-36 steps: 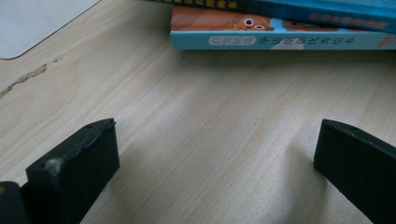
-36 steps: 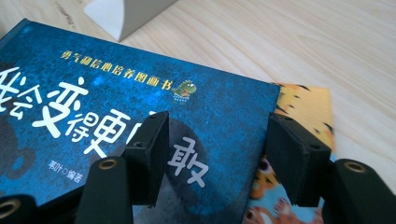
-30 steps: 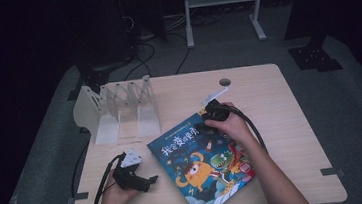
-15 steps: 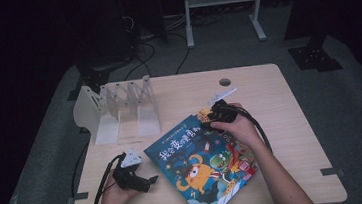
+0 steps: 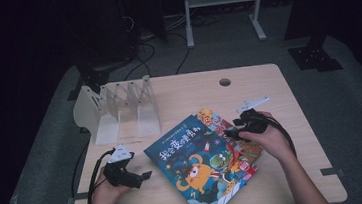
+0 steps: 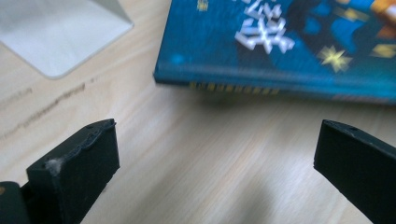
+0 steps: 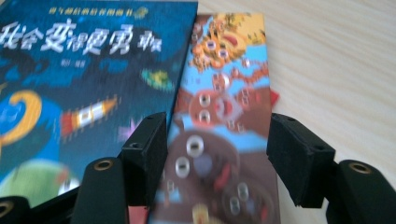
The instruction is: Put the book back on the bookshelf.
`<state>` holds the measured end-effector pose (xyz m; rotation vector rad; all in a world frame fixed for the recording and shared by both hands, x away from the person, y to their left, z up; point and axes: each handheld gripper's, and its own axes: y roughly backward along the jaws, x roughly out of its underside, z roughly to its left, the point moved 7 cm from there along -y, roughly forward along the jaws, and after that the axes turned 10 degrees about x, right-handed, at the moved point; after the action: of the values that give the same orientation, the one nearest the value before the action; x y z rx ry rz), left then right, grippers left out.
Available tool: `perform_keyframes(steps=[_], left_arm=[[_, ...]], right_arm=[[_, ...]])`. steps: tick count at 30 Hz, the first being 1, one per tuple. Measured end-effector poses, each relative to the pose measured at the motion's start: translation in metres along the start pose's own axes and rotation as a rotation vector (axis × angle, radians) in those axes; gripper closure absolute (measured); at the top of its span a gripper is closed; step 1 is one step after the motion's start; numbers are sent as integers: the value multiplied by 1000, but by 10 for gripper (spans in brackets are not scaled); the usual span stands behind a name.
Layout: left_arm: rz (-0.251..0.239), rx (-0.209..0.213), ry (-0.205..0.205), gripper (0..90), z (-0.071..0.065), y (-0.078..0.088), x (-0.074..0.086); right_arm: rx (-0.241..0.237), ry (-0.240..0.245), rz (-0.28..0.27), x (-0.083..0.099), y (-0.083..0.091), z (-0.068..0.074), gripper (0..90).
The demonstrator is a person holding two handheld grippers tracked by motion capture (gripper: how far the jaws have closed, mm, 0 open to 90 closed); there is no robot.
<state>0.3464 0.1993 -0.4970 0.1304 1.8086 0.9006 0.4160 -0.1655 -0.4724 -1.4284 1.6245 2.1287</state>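
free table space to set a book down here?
Bare: the far right corner beyond the right gripper, past the cable hole; also the near left strip by the left gripper. Crowded: white rack far left, books in the middle.

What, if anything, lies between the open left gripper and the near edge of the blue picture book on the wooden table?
Nothing visible. In the left gripper view, only bare wooden table lies between the left gripper, jaws wide apart, and the blue picture book. The white rack stands off to the side.
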Motion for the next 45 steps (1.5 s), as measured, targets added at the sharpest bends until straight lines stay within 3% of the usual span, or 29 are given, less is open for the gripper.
perform_keyframes(steps=[7, 14, 24, 35, 45], left_arm=[[-6, 26, -10, 0, 3, -2, -19], [6, 84, -2, 0, 7, -21, -34], [56, 131, -5, 0, 2, -37, -36], [61, 108, -4, 0, 1, -37, -36], [63, 133, -8, 0, -2, -38, -35]], right_arm=[[-5, -3, 0, 26, 19, -4, 371], [-5, -17, -4, 52, 34, -8, 370], [-15, -28, -10, 83, 57, -4, 359], [-35, -15, -23, 108, 78, 10, 340], [-20, -10, -17, 112, 73, 9, 324]])
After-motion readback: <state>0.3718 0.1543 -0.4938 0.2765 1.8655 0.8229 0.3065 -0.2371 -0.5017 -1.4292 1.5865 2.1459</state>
